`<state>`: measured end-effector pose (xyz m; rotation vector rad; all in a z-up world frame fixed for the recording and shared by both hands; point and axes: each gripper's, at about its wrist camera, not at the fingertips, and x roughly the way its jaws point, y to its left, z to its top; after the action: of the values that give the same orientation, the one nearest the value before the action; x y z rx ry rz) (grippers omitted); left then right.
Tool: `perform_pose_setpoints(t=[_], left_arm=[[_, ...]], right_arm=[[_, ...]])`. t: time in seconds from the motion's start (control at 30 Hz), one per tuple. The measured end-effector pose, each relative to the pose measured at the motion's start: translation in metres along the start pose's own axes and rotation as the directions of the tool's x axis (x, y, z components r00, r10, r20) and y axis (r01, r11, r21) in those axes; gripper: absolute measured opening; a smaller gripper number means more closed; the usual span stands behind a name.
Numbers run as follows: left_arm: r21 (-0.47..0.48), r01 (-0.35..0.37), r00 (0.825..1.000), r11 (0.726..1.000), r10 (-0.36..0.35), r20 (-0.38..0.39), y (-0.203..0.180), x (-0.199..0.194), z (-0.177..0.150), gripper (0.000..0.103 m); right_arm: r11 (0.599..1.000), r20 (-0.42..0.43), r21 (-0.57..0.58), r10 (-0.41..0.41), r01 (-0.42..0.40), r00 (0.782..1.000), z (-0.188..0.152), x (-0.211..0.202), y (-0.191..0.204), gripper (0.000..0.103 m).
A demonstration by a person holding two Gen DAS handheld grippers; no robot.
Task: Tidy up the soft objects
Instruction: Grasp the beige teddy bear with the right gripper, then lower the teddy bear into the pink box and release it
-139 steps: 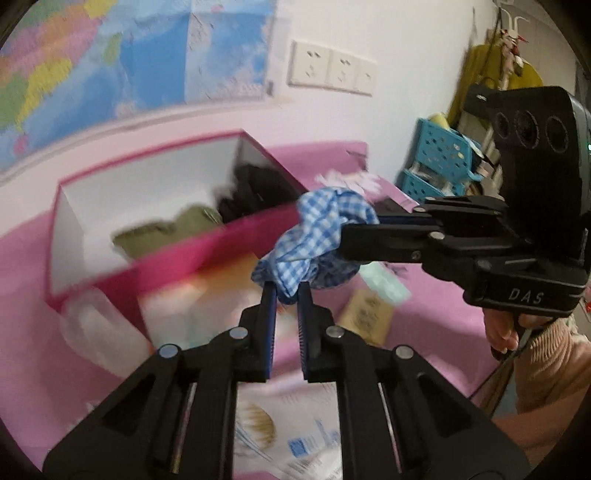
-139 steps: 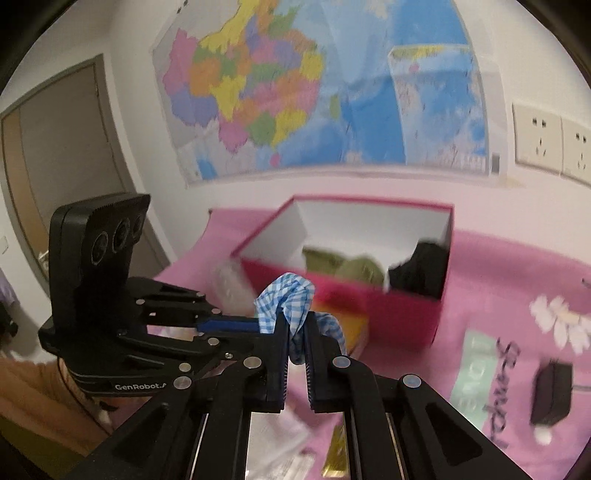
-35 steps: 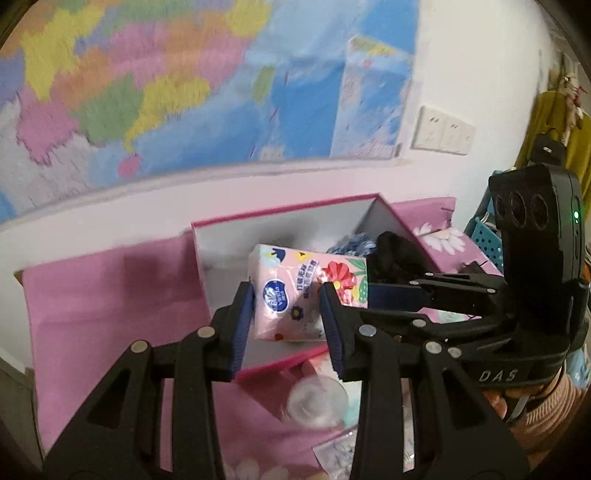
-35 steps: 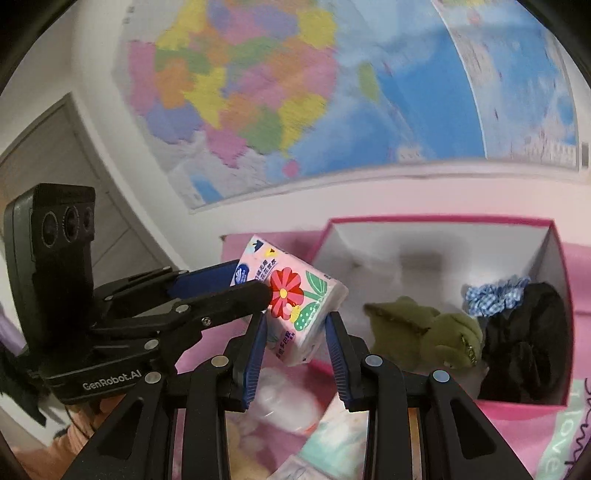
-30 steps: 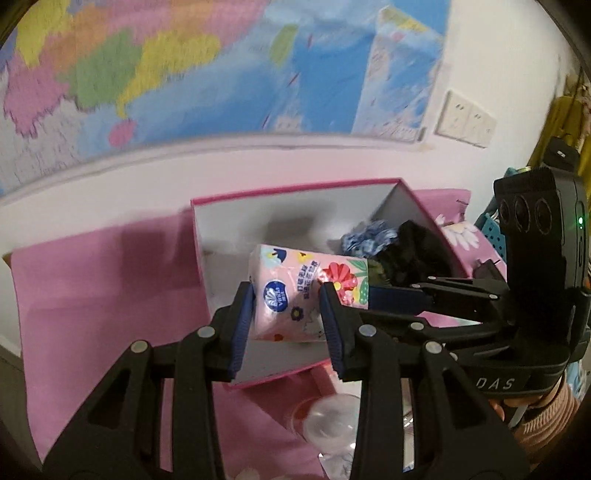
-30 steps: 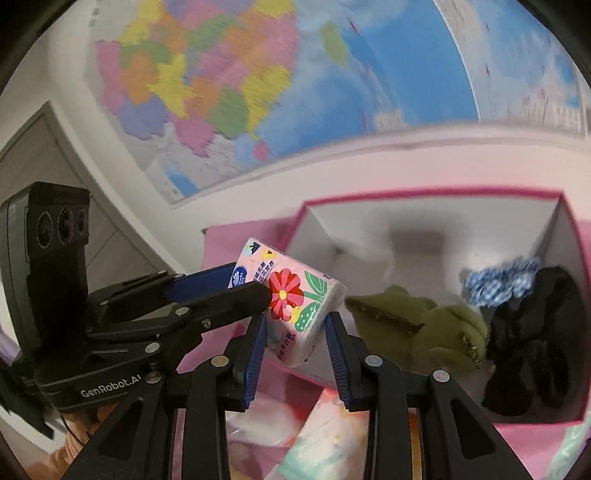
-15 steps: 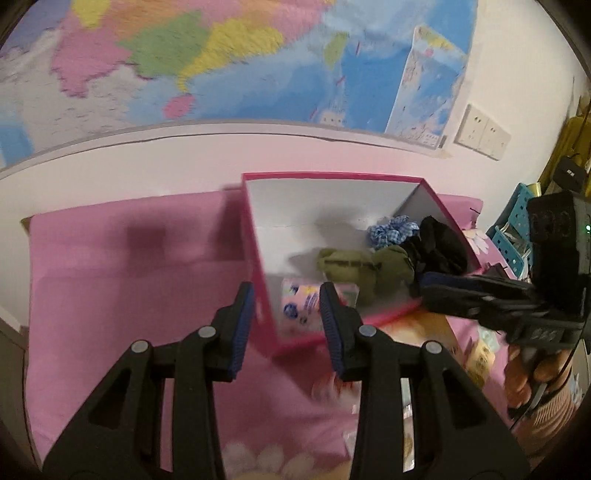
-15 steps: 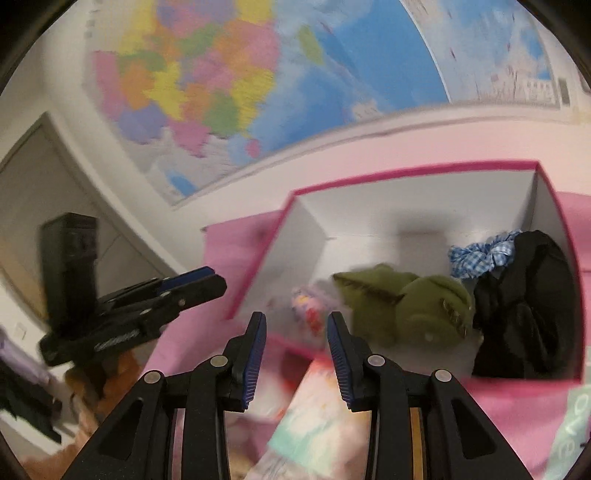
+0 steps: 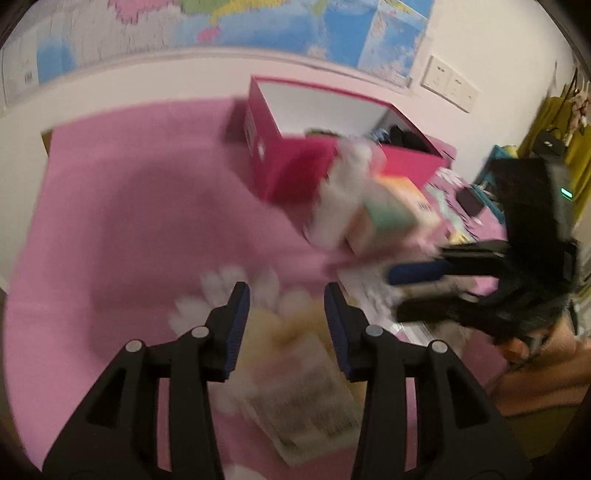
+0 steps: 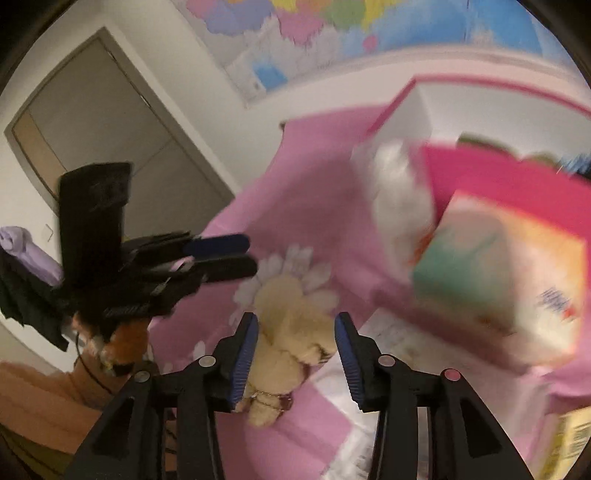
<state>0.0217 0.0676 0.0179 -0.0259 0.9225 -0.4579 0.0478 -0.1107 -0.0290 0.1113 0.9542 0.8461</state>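
Between your right gripper's spread fingers, low in the frame, a cream plush toy lies on the pink cloth (untouched, as far as the blur allows). Your left gripper also stands apart, empty, over the same toy. Beyond, blurred tissue packs sit beside the red box. At upper left of the right view, a grey door; a wall map runs across the top.
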Motion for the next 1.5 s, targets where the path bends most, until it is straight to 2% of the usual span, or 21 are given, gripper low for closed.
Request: perform_pose_setpoints(t=[0.1, 0.2, 0.33, 0.37, 0.4, 0.53, 0.67, 0.77, 0.9, 1.13, 1.3, 1.43, 1.5], left_arm=[[-0.01, 0.026, 1.0, 1.0, -0.026, -0.01, -0.004, -0.003, -0.017, 0.043], [-0.013, 0.035, 0.999, 0.999, -0.036, -0.007, -0.005, -0.006, -0.029, 0.044], [-0.048, 0.044, 0.998, 0.998, -0.046, -0.032, 0.002, -0.001, -0.041, 0.044], [-0.057, 0.043, 0.998, 0.997, -0.045, -0.04, 0.004, 0.001, -0.042, 0.044], [-0.062, 0.039, 0.998, 0.997, -0.042, -0.044, 0.006, 0.001, -0.043, 0.044], [-0.071, 0.045, 0.998, 0.996, -0.048, -0.044, 0.01, 0.003, -0.043, 0.044], [-0.047, 0.072, 0.997, 0.996, -0.074, -0.026, 0.003, 0.001, -0.038, 0.044], [-0.022, 0.107, 0.994, 0.994, -0.107, -0.016, -0.005, 0.0, -0.035, 0.044], [0.034, 0.202, 0.979, 0.979, -0.201, -0.016, -0.028, -0.001, -0.026, 0.044], [0.177, 0.272, 0.961, 0.946, -0.277, 0.003, -0.082, -0.006, 0.007, 0.044], [0.24, 0.212, 0.971, 0.947, -0.232, 0.057, -0.101, -0.008, 0.054, 0.043], [0.252, 0.157, 0.98, 0.955, -0.181, 0.079, -0.101, 0.001, 0.097, 0.036], [0.246, 0.13, 0.985, 0.961, -0.154, 0.083, -0.097, 0.007, 0.115, 0.034]], right_arm=[[1.0, -0.03, -0.002, -0.018, 0.018, 0.999, 0.003, 0.019, 0.0, 0.046], [0.999, -0.066, 0.012, -0.037, 0.038, 0.997, 0.006, 0.037, -0.005, 0.067], [0.999, -0.079, -0.022, -0.041, 0.04, 0.996, 0.004, 0.049, -0.005, 0.068], [0.998, -0.079, -0.039, -0.042, 0.039, 0.996, 0.004, 0.05, -0.004, 0.067], [0.998, -0.077, -0.047, -0.044, 0.04, 0.996, 0.005, 0.049, -0.002, 0.057], [0.998, -0.068, -0.052, -0.039, 0.036, 0.997, 0.002, 0.046, 0.0, 0.043], [0.999, -0.015, -0.028, -0.044, 0.043, 0.999, -0.001, 0.024, -0.005, 0.041], [0.999, 0.059, -0.001, -0.037, 0.037, 0.998, 0.0, -0.001, -0.008, 0.041], [0.998, 0.165, 0.029, -0.06, 0.056, 0.984, 0.002, -0.041, -0.008, 0.041], [0.996, 0.306, 0.024, -0.093, 0.09, 0.947, 0.02, -0.097, 0.001, 0.041], [0.99, 0.395, 0.036, -0.141, 0.138, 0.908, 0.051, -0.125, 0.0, 0.042], [0.983, 0.437, 0.075, -0.183, 0.167, 0.881, 0.082, -0.135, -0.017, 0.042], [0.98, 0.441, 0.101, -0.198, 0.171, 0.875, 0.097, -0.134, -0.029, 0.042]])
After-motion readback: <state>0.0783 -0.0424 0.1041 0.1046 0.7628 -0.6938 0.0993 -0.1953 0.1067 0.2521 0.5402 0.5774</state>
